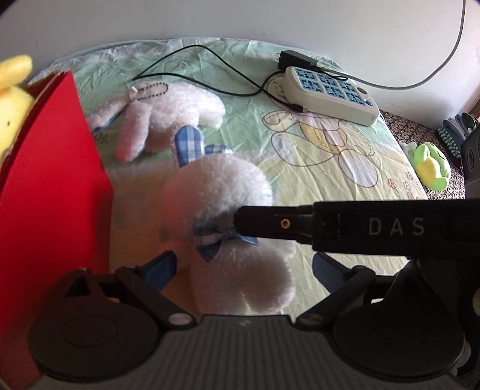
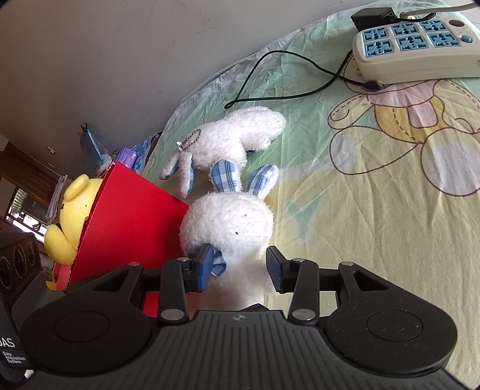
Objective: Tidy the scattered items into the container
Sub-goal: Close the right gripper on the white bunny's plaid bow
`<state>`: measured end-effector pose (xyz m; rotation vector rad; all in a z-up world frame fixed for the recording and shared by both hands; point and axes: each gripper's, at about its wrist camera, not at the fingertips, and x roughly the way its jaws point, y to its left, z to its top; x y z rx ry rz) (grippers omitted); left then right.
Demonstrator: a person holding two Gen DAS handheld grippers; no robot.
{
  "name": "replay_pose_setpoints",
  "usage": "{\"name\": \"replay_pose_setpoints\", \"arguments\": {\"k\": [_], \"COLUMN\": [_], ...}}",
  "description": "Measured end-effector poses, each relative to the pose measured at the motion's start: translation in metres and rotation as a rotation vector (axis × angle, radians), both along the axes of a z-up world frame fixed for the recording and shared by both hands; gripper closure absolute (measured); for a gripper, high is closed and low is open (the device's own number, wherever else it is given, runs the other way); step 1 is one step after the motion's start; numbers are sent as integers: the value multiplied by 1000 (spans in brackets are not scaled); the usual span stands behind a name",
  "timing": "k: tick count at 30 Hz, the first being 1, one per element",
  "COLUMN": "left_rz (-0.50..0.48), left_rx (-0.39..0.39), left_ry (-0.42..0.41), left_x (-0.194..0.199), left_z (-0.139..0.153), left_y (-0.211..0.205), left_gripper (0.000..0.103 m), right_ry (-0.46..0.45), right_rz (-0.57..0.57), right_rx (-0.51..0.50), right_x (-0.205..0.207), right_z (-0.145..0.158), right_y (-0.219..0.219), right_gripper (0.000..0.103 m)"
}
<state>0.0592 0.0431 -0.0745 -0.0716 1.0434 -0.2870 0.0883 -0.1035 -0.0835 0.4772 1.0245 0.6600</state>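
The right gripper (image 2: 237, 268) squeezes the white bunny (image 2: 231, 222) at its neck, ears pointing to 12 o'clock, the red box (image 2: 126, 222) sits at 9 o'clock, and the left gripper (image 1: 244, 270) hangs wide open and empty.

We count two white plush rabbits: one with blue plaid ears and a bow (image 2: 231, 222), and a second one with a bead chain (image 2: 231, 138) lying behind it. We see one yellow plush toy (image 2: 75, 216) and one red container (image 2: 129, 222). On the bed (image 2: 375, 240) we count one power strip (image 2: 417, 51), one black adapter (image 2: 373, 15) and one thin black cable (image 2: 270, 75). Off the bed, we see one green and yellow plush (image 1: 432, 166). Two claws appear, left (image 1: 244, 270) and right (image 2: 238, 270).
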Motion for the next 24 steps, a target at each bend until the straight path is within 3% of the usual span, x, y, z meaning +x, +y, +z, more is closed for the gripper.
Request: {"name": "replay_pose_setpoints", "arguments": {"k": [3,10,24], "left_rz": [-14,-63,-280], "left_rx": [-39,-81,-83], "left_ry": [21,29,92], "left_x": [2,-6,-63], "left_z": [-1,7,13], "left_y": [0,-7,-34], "left_gripper": [10,10,10], "right_ry": [29,55,116], "right_rz": [2,11,-8], "right_rx": [23,53,13], "right_x": [5,-1,-64], "right_z": [-4,-4,6], "right_y": [-1,-7,-41], "right_gripper": [60,74,74]}}
